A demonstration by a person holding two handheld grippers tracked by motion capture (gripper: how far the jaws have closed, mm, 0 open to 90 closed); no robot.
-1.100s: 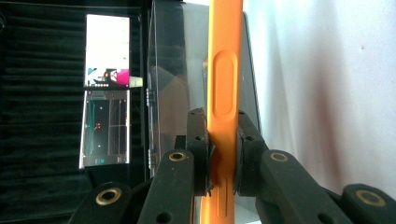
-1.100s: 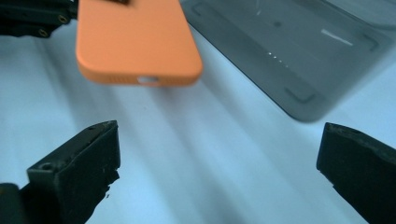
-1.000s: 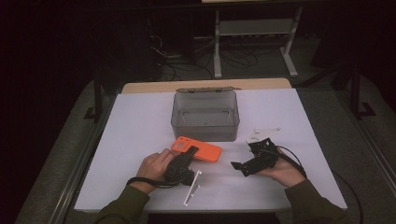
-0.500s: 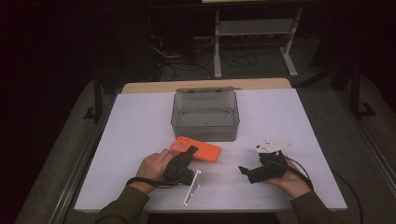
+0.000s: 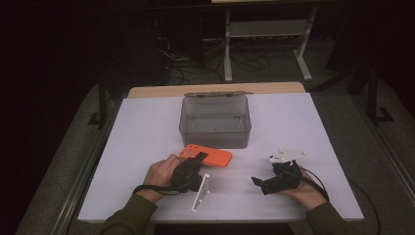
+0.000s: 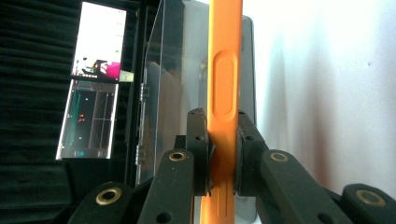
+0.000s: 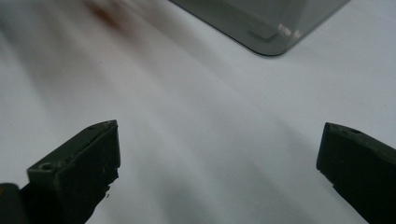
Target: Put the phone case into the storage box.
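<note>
Pinching the orange phone case (image 5: pixel 208 156) edge-on, the left gripper (image 5: pixel 188 172) sits lower centre-left of the high view, jaws pressed together on the case's near end. In the left gripper view the case (image 6: pixel 224 93) runs as a thin vertical orange strip up the middle of the frame, clamped between the two black pads (image 6: pixel 198 149), side button slot facing the camera. A grip on the thin edge like that likely lets the case be lifted and tipped without sliding flat on the white table (image 5: pixel 147 127). The case lies just below the clear grey box (image 5: pixel 215 120), near its front wall but apart from it, so the box looks like the probable drop spot; that is a guess from the layout. The box has its lid hinged back at the far rim, interior bare as far as I can see. A white triangular plate (image 5: pixel 200 192) lies just below the left gripper.

Moving right: the right gripper (image 5: pixel 259 182) rests lower right of the high view, held in the person's right hand (image 5: pixel 306 191), well apart from the case. In the right gripper view the jaws are spread wide with bare table between them, gripping nothing; the box corner (image 7: pixel 266 32) shows at the top of the frame. Probably parked out of the way.
</note>
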